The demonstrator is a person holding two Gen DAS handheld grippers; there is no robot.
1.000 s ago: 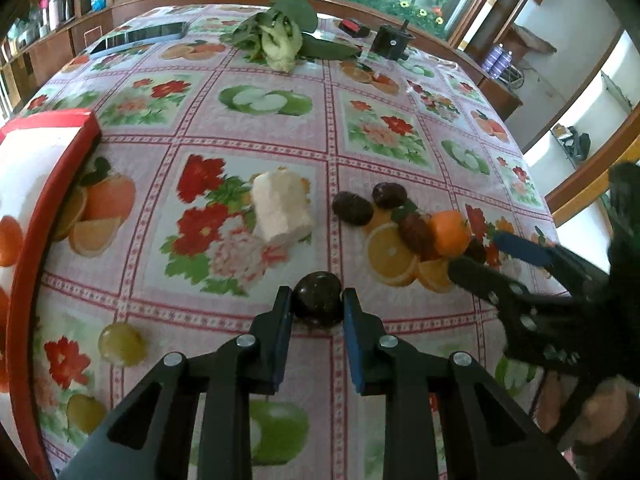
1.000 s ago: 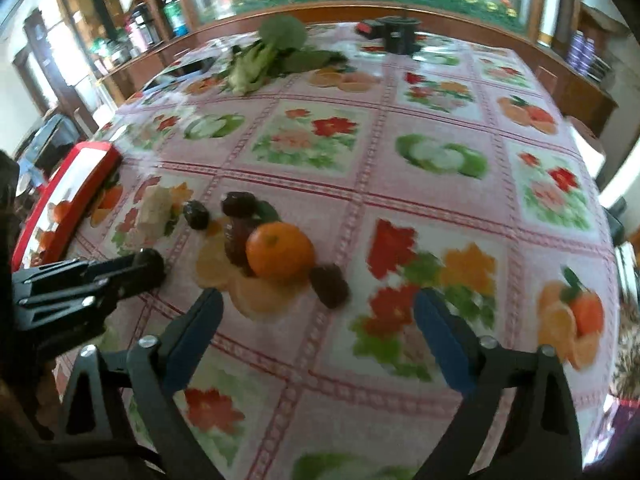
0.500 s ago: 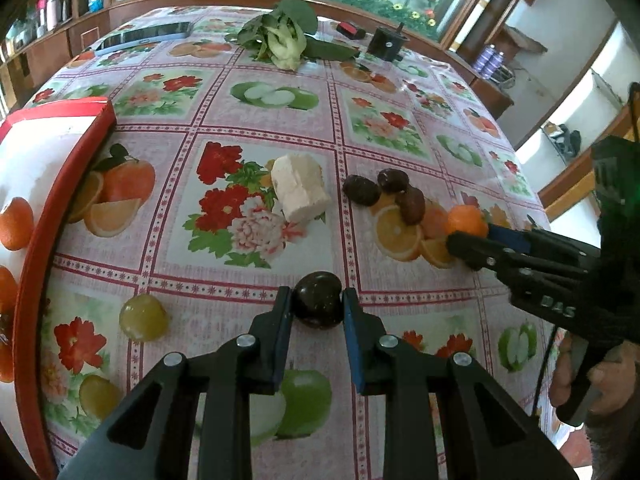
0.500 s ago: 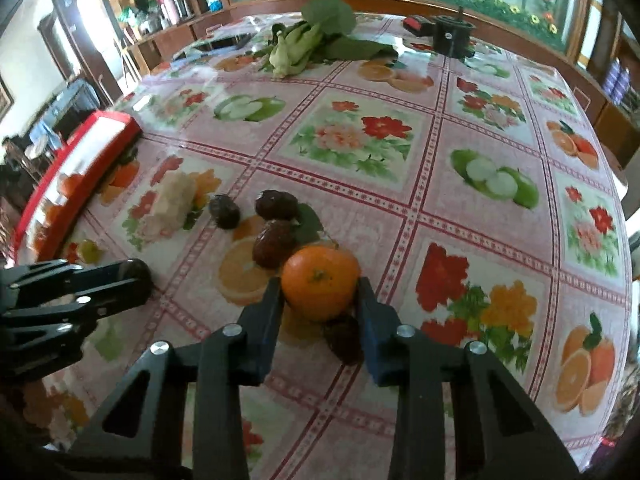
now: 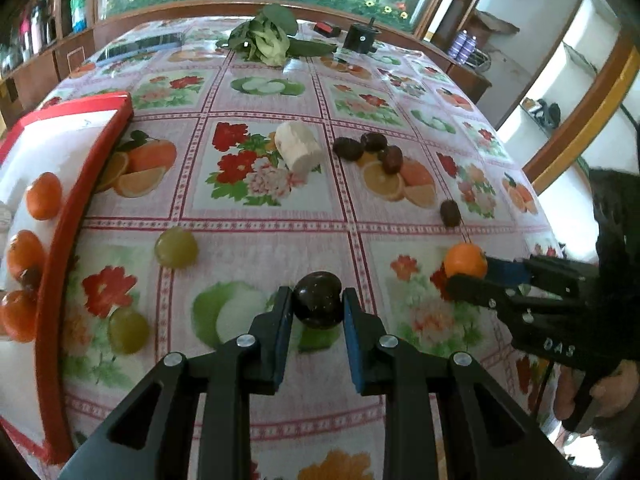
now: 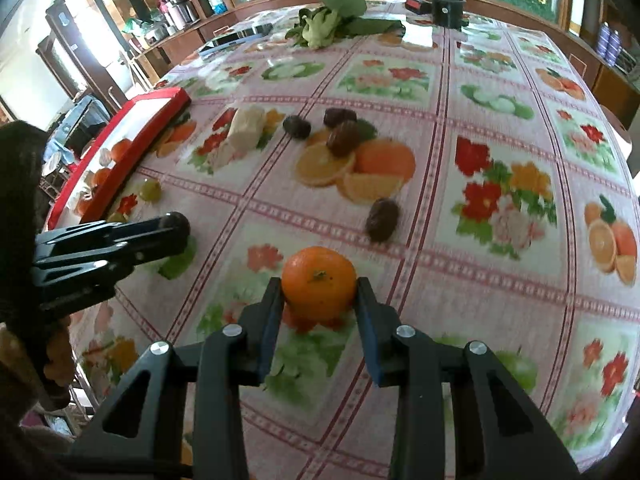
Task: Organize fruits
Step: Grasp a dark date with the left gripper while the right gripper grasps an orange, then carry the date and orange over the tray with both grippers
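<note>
Pinching a dark round fruit [image 5: 318, 299] between left tongs [image 5: 316, 312], above the counter [image 5: 260, 240]. Clamping a mandarin [image 6: 319, 282] in right tongs [image 6: 320, 300], pads pressed on both sides. Lying loose: two green grapes [image 5: 176, 247] near the red tray [image 5: 60, 240] rim, three dates [image 5: 368, 148] and a pale chunk [image 5: 299, 151] mid-cloth, one date [image 6: 383, 219] apart. Leaving bare cloth between tongs and tray edge.

A home dining room is showing here: a fruit-print tablecloth [image 5: 256, 240] is covering the table, wooden shelving [image 6: 176, 4] holding flasks and bottles is standing behind it.
</note>
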